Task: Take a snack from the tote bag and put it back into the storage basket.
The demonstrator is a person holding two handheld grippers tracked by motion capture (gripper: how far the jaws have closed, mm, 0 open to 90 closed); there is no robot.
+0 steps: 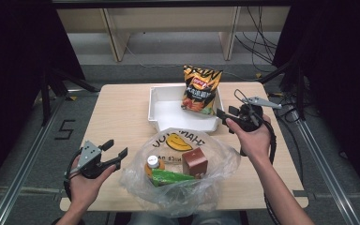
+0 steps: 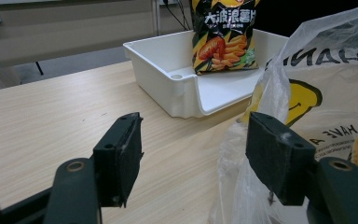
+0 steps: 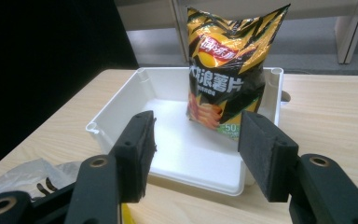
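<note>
The chip bag (image 1: 200, 90) stands upright in the white tray (image 1: 161, 110) at the far middle of the table (image 1: 117, 112), its top edge cut off in the left gripper view. The right tongs (image 1: 223, 115), just beside the tray, are spread and hold nothing. The left tongs (image 1: 114, 151) are spread beside the plastic bag (image 1: 215, 161), whose crinkled film blurs a brown box (image 1: 195, 161), a green packet (image 1: 171, 177) and a half-hidden bottle (image 1: 153, 162).

Right in front of me, the crisp bag (image 3: 227, 70) reads "大波浪薯片" in white, with "50" low on its green corner. The plastic bag (image 2: 328, 93) beside my left jaws shows mirrored letters, "HAVE A" legible
</note>
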